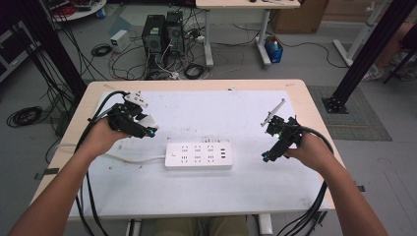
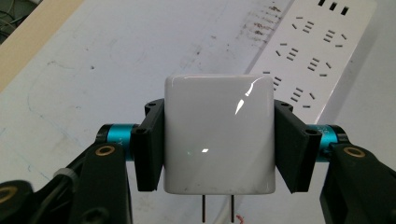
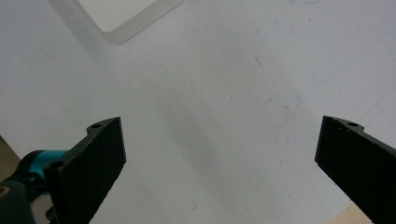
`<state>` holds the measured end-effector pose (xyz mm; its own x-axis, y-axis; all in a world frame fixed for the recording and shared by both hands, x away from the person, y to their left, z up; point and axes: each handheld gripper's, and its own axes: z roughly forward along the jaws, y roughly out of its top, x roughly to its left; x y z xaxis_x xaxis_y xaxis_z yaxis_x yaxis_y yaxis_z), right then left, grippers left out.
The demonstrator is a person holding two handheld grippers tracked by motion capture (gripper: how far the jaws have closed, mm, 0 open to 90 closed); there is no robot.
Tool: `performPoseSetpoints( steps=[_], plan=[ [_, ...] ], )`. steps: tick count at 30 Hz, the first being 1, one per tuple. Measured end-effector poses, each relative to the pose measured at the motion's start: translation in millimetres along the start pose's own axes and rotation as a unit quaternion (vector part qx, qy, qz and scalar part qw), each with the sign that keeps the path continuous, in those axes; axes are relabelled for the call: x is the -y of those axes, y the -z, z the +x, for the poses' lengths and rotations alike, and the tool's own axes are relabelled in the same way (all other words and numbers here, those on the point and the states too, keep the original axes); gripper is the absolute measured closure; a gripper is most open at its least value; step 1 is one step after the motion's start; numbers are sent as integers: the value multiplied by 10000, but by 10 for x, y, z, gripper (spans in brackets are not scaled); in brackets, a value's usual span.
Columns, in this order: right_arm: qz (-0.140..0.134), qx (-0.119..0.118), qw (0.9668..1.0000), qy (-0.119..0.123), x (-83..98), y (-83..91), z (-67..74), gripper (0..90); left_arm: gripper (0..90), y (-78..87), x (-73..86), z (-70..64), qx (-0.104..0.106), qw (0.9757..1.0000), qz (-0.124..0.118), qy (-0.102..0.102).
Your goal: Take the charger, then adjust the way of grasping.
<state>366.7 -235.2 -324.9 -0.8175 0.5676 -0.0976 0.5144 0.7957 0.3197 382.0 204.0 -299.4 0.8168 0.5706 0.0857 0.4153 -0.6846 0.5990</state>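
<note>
Desk: a white sheet is being carried on a wooden top; from the high view, the working things are being kept around its centre.
Power strip: it is lying flat near the middle of the desk, its cord running off toward 9 o'clock; every socket is being left empty, as far as can be seen.
Left tongs: they are being held off the desk at about 10 o'clock of the power strip, clamped on the white charger; in the left gripper view the two black pads are being pressed against its opposite side faces.
Right tongs: they are being kept at 3 o'clock of the power strip, jaws standing wide apart with nothing between them, only bare sheet being seen beyond.
White charger: it is being carried in the air, its two prongs pointing toward 6 o'clock in the left gripper view, the strip's sockets lying beyond at 1 o'clock.
Progress: the pick-up is judged done; aligning the prongs over a socket and pressing in are judged left.
</note>
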Motion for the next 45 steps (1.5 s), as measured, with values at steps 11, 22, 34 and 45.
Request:
performPoseSetpoints(
  steps=[11,22,34,45],
  plan=[
    [-89,70,9998,-133,-48,5,39,12,424,28,-1,-47,29,9999,-49,-114],
    [-401,93,9983,-403,-97,31,76,12,425,2,-117,-141,167,9989,-167,-395],
    [-964,-78,9938,-550,-228,50,216,11,425,-56,-262,-442,471,9932,-351,-1000],
    [-1710,-1025,9766,-804,-572,108,398,12,425,-109,-433,-700,610,9852,-539,-1508]
  ],
)
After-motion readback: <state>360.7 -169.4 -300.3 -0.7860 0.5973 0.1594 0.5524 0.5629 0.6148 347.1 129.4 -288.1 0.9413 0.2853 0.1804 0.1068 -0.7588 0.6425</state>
